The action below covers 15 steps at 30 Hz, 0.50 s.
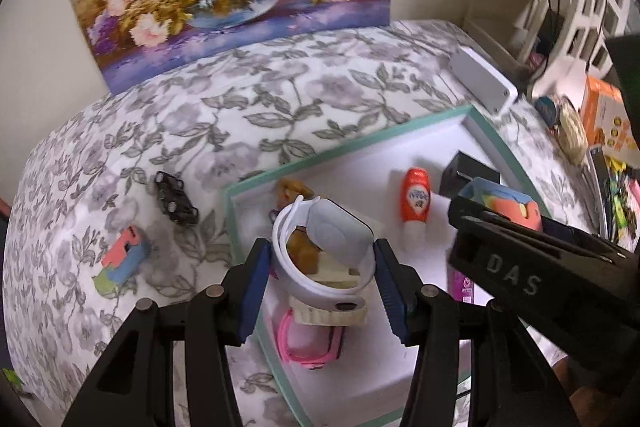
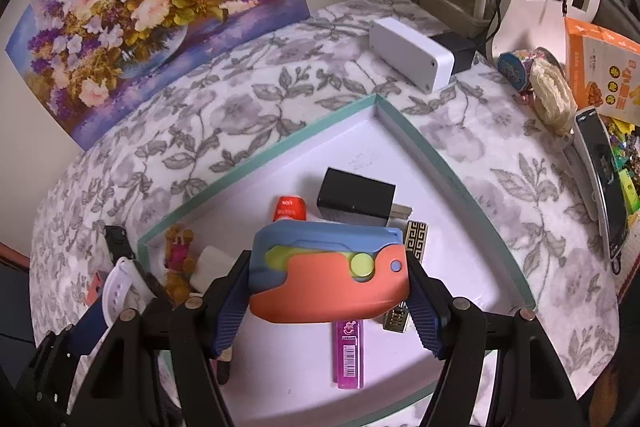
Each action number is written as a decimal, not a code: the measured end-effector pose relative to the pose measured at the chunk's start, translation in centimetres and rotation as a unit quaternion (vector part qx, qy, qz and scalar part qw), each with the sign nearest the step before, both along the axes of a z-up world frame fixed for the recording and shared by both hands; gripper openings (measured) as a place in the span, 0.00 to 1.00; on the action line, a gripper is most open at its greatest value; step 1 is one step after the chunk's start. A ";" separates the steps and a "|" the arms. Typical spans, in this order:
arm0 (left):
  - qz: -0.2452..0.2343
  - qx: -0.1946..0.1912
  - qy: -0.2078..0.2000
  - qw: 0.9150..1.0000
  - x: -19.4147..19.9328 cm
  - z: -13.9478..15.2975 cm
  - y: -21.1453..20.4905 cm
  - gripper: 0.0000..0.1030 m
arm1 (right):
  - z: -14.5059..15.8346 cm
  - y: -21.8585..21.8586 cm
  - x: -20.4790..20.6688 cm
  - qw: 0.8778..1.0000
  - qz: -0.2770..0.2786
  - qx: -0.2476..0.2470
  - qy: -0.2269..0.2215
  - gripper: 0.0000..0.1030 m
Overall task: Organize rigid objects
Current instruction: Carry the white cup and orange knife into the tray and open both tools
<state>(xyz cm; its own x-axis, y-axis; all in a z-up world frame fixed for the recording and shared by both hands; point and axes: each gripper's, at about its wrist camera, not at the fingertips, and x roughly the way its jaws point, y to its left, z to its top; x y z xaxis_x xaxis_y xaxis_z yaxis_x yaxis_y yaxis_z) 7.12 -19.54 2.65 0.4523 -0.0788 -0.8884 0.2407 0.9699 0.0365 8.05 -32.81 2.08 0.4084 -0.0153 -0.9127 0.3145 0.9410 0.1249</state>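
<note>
White smartwatch [image 1: 320, 251]: clamped by its looped strap between blue pads of left gripper [image 1: 320, 283], hanging over near-left part of teal-rimmed tray [image 1: 352, 143].
Orange-and-blue toy [image 2: 328, 271]: gripped at both ends by right gripper [image 2: 324, 307], held above tray centre.
Already in tray: orange tube [image 1: 416, 203], black charger [image 2: 356, 197], pink case [image 2: 349, 355], brown figurine [image 2: 178, 263], pink ring [image 1: 308, 343].
Outside on floral cloth [image 1: 240, 107]: black toy car [image 1: 176, 197], pastel block toy [image 1: 122, 259].
Risks: rounded strap slipping from pads; watch landing on crowded items underneath and toppling; grippers close enough to collide.
</note>
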 end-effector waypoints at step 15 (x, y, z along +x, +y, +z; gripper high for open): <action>-0.014 0.024 0.017 0.999 0.1 -1.6 -1.3 0.58 | -2.8 0.5 0.5 0.999 0.017 0.007 0.041 0.72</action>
<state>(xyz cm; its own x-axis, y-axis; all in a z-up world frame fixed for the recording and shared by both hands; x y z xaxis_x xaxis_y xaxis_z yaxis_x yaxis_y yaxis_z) 7.23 -20.81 1.07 0.4207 -0.0474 -0.9060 0.2691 0.9602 0.0746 8.58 -32.30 -0.69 0.3315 0.0109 -0.9434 0.2921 0.9496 0.1136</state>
